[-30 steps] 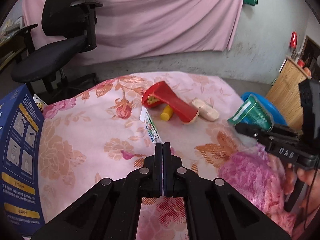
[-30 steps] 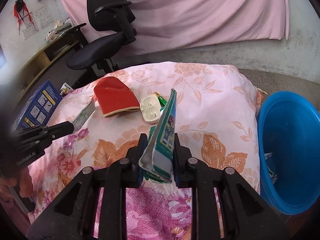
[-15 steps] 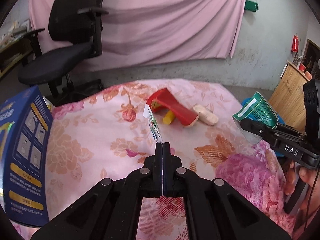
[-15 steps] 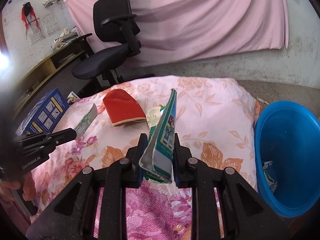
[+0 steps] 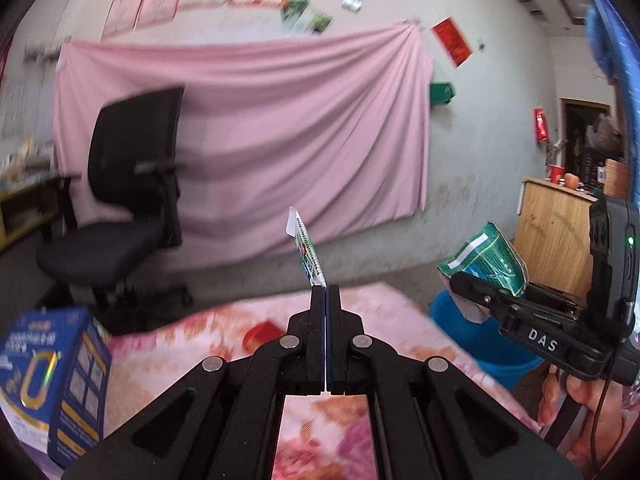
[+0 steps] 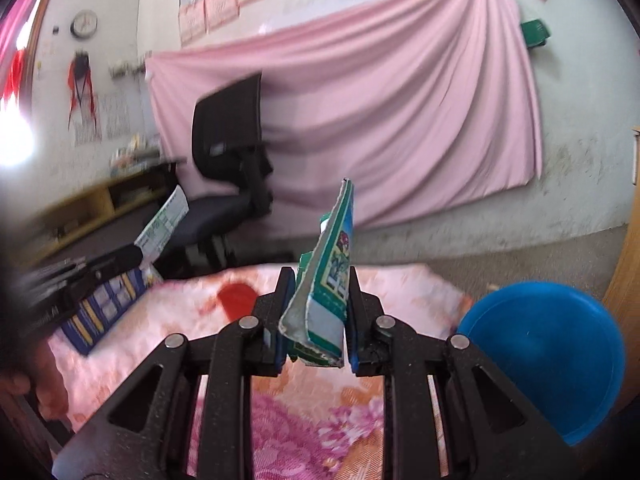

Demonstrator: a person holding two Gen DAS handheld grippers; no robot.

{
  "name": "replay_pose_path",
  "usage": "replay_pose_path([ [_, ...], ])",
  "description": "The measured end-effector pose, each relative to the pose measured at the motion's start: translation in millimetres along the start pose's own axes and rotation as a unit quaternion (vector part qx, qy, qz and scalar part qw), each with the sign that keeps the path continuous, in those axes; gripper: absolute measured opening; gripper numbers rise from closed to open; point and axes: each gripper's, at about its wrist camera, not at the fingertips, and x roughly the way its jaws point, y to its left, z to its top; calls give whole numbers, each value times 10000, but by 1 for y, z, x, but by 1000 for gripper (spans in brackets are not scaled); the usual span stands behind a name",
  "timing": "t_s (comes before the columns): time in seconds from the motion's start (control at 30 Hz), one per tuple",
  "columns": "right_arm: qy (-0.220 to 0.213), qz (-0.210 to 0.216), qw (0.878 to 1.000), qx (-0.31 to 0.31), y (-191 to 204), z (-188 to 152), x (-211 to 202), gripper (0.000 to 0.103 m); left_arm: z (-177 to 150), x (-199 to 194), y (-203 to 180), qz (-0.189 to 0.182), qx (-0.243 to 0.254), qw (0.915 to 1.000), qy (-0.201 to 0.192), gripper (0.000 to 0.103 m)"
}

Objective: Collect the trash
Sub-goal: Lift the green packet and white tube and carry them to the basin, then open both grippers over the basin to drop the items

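Up above the floral bedspread, the left gripper pinches a thin white wrapper strip between closed fingers, while the right gripper clamps a flattened green packet. Beyond the bedspread's right edge sits the blue basin.

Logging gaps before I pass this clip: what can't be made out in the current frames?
- Blue basin: its inside is unseen in the right wrist view, which shows only its tilted outside; in the left wrist view the right gripper covers it.
- Red item on the floral cloth: motion-blurred and partly behind the fingers in both views, so unidentifiable.
- Print on the thin white wrapper and green packet: too small to read.
- Blue box: cut by the left wrist frame edge.
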Motion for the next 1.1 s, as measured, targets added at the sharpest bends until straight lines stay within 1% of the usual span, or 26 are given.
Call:
replay_pose_path([
  [0.1,-387,-129,9991,114,-11,6,-17,46,9,-8,-20,-103,220,9990,-375,0],
  [0.17,-587,-224,9979,175,-18,10,-27,46,15,-11,-35,-155,434,9969,-630,0],
  [0.23,-800,-328,9959,260,-30,14,-39,46,21,-12,-48,-211,638,9945,-801,0],
  [0.37,-1040,-549,9919,477,-53,17,-58,46,35,-7,-73,-508,798,9908,-969,0],
  [0.5,-1156,-939,9867,650,-78,15,-76,46,43,9,-100,-824,862,9883,-954,0],
  [0.6,-1104,-1179,9830,869,-99,13,-84,47,47,31,-124,-1118,846,9878,-676,0],
  [0.67,-942,-1287,9817,1044,-113,8,-86,47,48,49,-139,-1389,699,9873,-329,0],
  [0.77,-720,-1402,9789,1300,-134,2,-85,47,51,71,-156,-1582,587,9856,81,0],
  [0.87,-534,-1511,9757,1497,-151,-4,-81,47,54,99,-171,-1792,366,9814,592,0],
  [1.03,-178,-1637,9704,1769,-173,-13,-71,47,54,135,-189,-1921,216,9746,1134,0],
  [1.07,-140,-1654,9693,1812,-176,-14,-69,47,53,144,-194,-1996,233,9705,1336,0],
  [1.1,-68,-1678,9677,1878,-179,-16,-67,48,50,149,-196,-2002,241,9681,1488,0],
])
